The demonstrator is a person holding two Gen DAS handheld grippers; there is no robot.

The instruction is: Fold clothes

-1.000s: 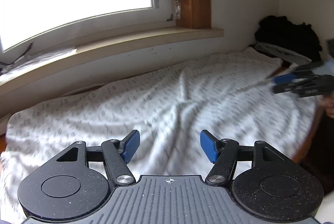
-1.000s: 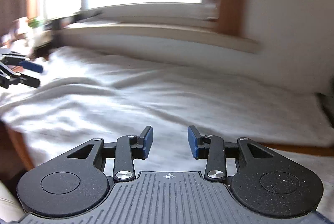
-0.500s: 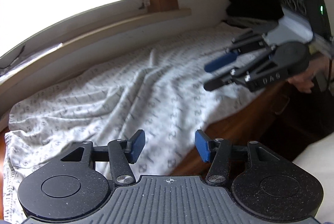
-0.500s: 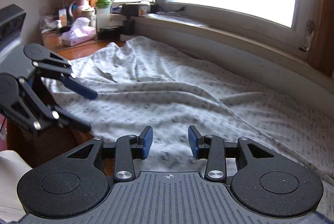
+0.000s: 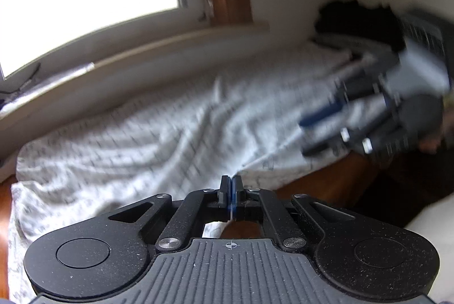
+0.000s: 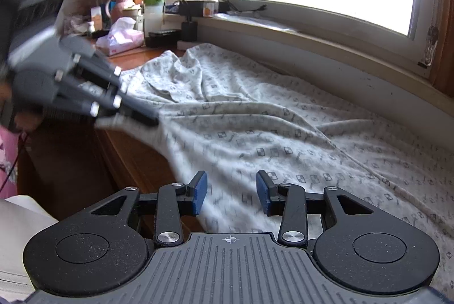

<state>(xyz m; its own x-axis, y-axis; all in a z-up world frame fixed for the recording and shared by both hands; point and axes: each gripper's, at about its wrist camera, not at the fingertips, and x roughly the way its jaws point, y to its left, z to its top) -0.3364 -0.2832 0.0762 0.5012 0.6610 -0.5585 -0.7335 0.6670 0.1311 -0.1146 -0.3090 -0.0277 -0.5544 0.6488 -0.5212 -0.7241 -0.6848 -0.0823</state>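
A white garment with a small grey print lies spread and wrinkled over a wooden surface under the window; it also shows in the left wrist view. My left gripper is shut at the garment's near edge; in the right wrist view its fingers pinch that edge and lift it. My right gripper is open just above the near edge of the cloth; it also shows blurred in the left wrist view.
The wooden edge runs along the near side of the cloth. Bottles, a pink jug and a tissue pack stand at the far left. A black heap lies at the right end. A windowsill runs behind.
My left gripper has closed on the garment's near edge. My right gripper has moved lower and closer to the cloth edge, still open.
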